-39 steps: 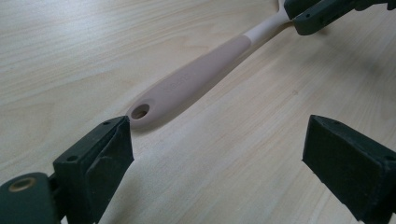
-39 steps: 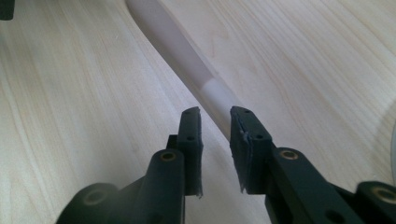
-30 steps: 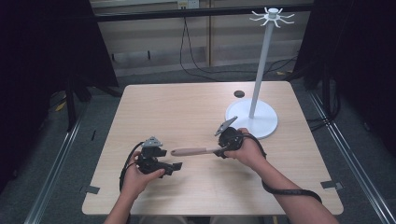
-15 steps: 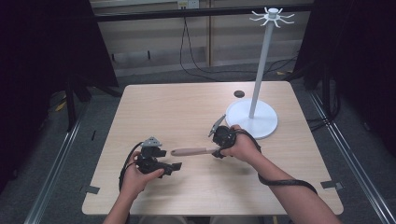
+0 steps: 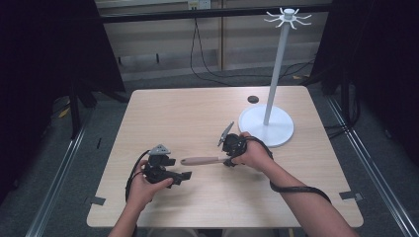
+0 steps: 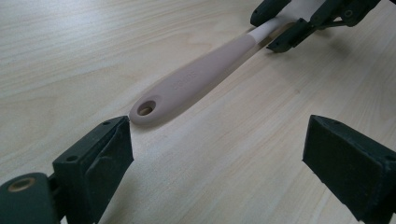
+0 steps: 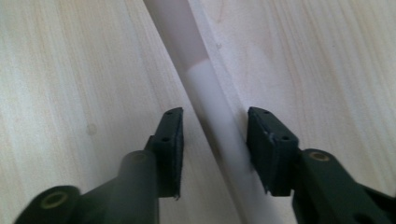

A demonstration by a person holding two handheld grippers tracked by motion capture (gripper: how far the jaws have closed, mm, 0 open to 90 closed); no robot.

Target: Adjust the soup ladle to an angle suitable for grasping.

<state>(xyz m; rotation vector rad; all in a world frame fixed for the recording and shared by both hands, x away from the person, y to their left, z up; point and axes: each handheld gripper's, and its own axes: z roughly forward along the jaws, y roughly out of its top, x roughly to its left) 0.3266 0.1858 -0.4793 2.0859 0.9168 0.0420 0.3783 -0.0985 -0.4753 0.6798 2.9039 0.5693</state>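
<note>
A utensil with a beige handle [image 5: 200, 161] lies flat on the wooden table [image 5: 188, 113]. Its handle [image 6: 196, 77] ends in a hanging hole and points toward my left gripper [image 5: 187, 176]. That gripper [image 6: 217, 140] is open and stands just short of the handle end, with nothing between its pads. My right gripper [image 5: 229, 160] points down over the utensil's white shaft [image 7: 212, 107]. Its jaws [image 7: 215, 128] have just been closing and straddle the shaft. The right pad is almost on it, and a gap remains at the left pad.
A white stand with a round base [image 5: 267, 123] and a tall pole topped by hooks rises at the table's far right. A small black disc [image 5: 253, 99] lies behind it. Cables trail from both grippers over the near table edge.
My right hand has shifted a little left and down onto the utensil's shaft, and its jaws have narrowed around it. The left hand and the utensil have stayed put.
</note>
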